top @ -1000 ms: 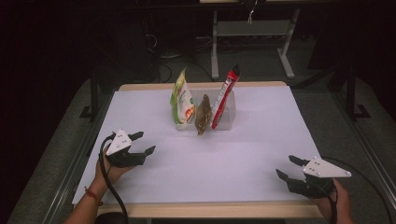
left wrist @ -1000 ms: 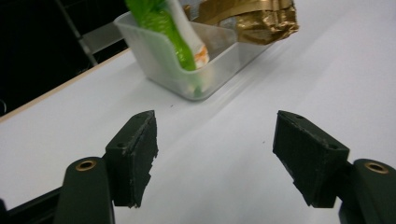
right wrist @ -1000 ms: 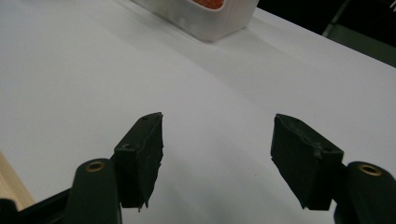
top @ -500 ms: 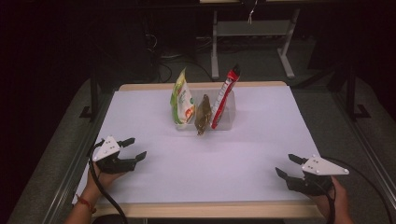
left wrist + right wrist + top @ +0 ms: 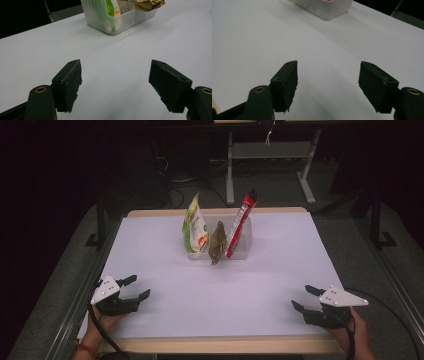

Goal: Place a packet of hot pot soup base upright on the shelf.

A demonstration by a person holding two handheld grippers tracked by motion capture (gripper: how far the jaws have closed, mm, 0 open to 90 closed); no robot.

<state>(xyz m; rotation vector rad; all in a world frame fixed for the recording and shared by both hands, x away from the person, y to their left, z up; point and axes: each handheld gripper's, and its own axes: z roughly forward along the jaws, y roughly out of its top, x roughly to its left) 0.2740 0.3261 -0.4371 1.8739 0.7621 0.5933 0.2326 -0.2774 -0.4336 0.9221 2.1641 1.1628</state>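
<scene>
Near edge of the desk (image 5: 165, 320), white top with a pale wooden rim; left hand-held gripper (image 5: 136, 287) at the near left corner, jaws spread wide, nothing between them, resting low over the bare surface; in the left gripper view its two black pads (image 5: 68, 82) stand well apart with only white desk between; right hand-held gripper (image 5: 306, 297) at the near right corner, likewise spread wide and holding nothing, grey three-cornered plate on top; the right gripper view gives the same wide gap over bare desk. Middle of the desk bare. Farther back, near the centre toward the far edge, a clear plastic bin (image 5: 244, 245), well apart from both grippers; three packets stand in it; a green and white pouch (image 5: 194, 224) at its left end, upright; a brown crinkled wrapper (image 5: 218, 242) in the middle, leaning forward over the near wall; a red packet (image 5: 239, 222) at the right, tilted to the right. Beyond the desk, dark floor and a grey metal stand (image 5: 270, 150).
</scene>
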